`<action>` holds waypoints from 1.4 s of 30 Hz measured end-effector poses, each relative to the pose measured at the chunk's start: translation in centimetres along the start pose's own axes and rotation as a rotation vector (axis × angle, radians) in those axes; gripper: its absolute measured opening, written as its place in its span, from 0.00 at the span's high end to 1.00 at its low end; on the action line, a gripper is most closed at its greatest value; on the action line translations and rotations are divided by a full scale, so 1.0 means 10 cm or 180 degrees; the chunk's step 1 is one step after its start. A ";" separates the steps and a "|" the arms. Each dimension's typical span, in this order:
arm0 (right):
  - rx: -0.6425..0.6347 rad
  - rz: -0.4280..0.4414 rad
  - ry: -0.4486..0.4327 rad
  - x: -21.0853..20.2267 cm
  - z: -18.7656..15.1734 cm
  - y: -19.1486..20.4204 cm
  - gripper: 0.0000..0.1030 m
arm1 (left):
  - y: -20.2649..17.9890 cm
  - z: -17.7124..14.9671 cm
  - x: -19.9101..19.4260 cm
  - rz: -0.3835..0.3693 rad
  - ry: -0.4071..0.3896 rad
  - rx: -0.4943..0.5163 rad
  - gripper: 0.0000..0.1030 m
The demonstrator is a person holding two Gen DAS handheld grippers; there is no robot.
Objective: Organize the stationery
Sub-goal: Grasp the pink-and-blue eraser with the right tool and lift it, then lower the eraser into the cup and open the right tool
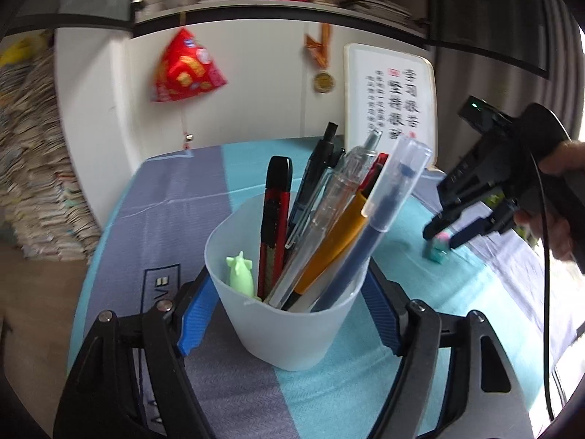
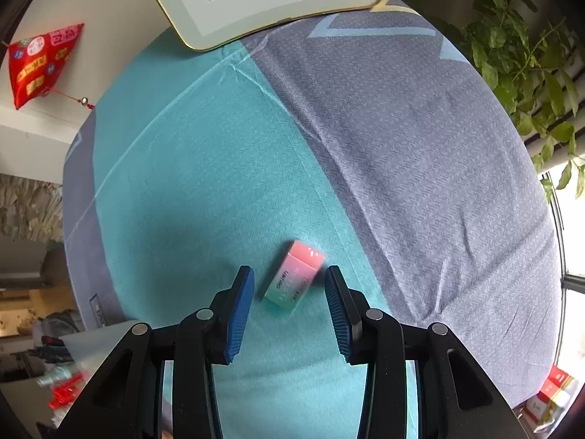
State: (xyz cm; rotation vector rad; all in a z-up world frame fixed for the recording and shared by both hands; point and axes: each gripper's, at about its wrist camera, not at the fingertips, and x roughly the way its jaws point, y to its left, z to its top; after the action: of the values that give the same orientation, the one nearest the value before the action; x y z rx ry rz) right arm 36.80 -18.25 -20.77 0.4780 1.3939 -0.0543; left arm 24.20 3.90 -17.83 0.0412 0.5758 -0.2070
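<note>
Tablecloth (image 2: 204,168) of teal and grey; left tongs (image 1: 289,314) clamp the cup (image 1: 292,329), right tongs (image 2: 289,303) gape beside an eraser (image 2: 294,280).

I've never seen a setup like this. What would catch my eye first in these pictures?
Probably the frosted cup crammed with pens and a red utility knife, clamped between the blue pads of the left gripper in the middle of the striped cloth. Next, the pink-and-mint eraser lying on the teal stripe, with the right gripper poised open on either side of it.
</note>
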 end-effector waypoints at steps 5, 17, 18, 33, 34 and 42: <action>-0.0277 -0.0134 -0.0106 0.03 0.02 0.14 0.79 | 0.08 -0.01 0.02 -0.0147 -0.0030 -0.0059 0.27; -0.0886 0.0121 -0.0659 -0.55 -0.31 0.27 0.79 | 0.15 -0.04 0.04 -0.0340 0.0085 -0.0148 0.27; -0.0960 0.0168 -0.0762 -0.66 -0.37 0.29 0.79 | 0.15 -0.04 0.04 -0.0336 0.0085 -0.0142 0.27; -0.2078 0.0924 -0.1518 -1.34 -1.27 1.10 0.79 | 0.13 -0.05 0.09 -0.0276 0.0181 -0.0104 0.27; -0.2129 0.0963 -0.1506 -1.34 -1.30 1.16 0.79 | 0.13 -0.05 0.09 -0.0277 0.0182 -0.0105 0.27; -0.2250 0.1094 -0.1443 -1.23 -1.31 1.38 0.79 | 0.14 -0.05 0.09 -0.0300 0.0190 -0.0128 0.27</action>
State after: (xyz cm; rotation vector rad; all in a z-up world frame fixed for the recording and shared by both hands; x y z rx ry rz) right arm 26.64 -4.10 -6.32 0.0898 0.7939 0.5618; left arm 24.94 5.17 -18.79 -0.0187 0.6419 -0.2865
